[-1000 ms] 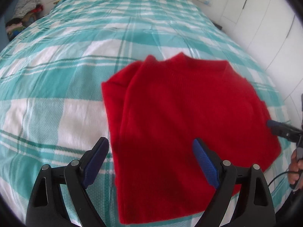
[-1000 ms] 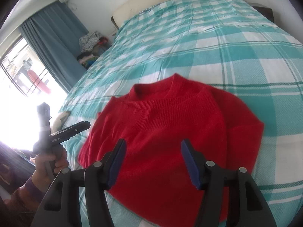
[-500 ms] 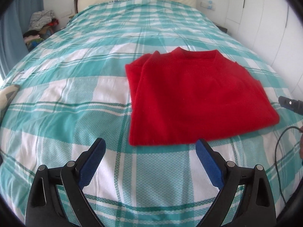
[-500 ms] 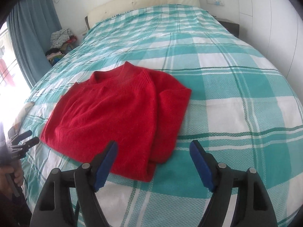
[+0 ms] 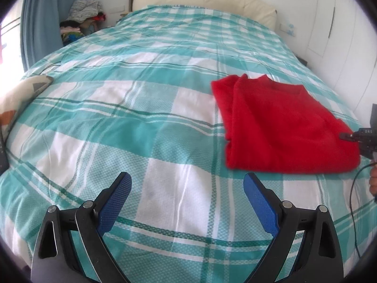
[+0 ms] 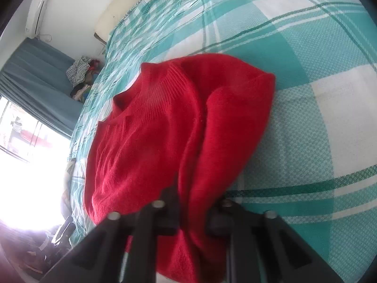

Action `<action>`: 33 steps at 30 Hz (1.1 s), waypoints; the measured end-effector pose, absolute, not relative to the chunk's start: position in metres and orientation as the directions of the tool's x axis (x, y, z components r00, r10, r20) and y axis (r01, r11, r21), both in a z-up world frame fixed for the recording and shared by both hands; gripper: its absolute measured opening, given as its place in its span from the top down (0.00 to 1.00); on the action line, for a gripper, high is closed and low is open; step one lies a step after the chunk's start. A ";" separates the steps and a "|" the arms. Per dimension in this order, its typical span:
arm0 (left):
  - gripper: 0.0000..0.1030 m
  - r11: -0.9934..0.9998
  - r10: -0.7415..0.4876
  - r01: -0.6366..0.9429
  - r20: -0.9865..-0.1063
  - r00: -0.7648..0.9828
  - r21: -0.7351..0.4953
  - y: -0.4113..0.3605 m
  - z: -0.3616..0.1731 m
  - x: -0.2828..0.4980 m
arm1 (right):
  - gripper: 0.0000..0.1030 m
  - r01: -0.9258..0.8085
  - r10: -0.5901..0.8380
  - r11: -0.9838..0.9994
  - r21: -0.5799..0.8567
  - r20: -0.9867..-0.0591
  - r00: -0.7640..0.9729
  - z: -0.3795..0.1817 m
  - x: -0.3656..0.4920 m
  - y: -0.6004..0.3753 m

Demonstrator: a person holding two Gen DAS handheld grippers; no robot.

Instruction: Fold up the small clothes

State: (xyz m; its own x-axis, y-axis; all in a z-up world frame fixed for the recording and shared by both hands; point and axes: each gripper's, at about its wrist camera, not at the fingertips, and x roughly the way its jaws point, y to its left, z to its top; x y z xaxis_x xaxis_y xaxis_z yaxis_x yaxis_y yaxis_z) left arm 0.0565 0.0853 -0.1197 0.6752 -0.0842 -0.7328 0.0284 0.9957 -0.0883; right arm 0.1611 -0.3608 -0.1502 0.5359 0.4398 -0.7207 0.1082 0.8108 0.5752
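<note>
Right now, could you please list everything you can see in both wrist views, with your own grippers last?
sweater: one, red, partly folded, lying on the bed's right half in the left wrist view
bedspread: one, teal and white check, covering the bed
headboard: one, cream, at the far end of the bed
clothes pile: one heap, mixed colours, beside the curtain
curtain: one, blue, by the window
patterned cushion: one, cream with grey and orange marks, at the bed's left edge
air conditioner: one, white, high on the wall
left gripper: open, blue pads, over bare bedspread
right gripper: jaws closing on a bunched fold of the sweater
</note>
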 end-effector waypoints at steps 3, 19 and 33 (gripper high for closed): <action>0.06 0.990 -0.095 -0.012 -0.734 0.672 -0.140 0.105 -0.133 0.058 | 0.89 0.052 0.418 0.836 0.546 -0.696 0.584 -0.106 0.165 -0.334; 0.06 0.947 -0.199 -0.053 -0.708 0.678 -0.316 0.132 -0.145 0.057 | 0.53 -0.288 0.594 0.803 0.521 -0.735 0.328 -0.124 0.228 -0.058; 0.06 0.983 -0.140 -0.019 -0.810 0.569 -0.183 0.113 -0.157 0.050 | 0.48 -0.399 0.479 0.847 0.351 -0.830 0.287 -0.140 0.170 -0.099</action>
State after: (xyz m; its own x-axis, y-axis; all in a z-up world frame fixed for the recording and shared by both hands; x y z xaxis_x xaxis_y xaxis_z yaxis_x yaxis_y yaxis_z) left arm 0.0500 0.1133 -0.1571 0.5694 -0.1402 -0.8100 -0.0186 0.9829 -0.1833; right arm 0.1698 -0.0995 -0.1402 0.2873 0.4788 -0.8296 -0.3989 0.8472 0.3508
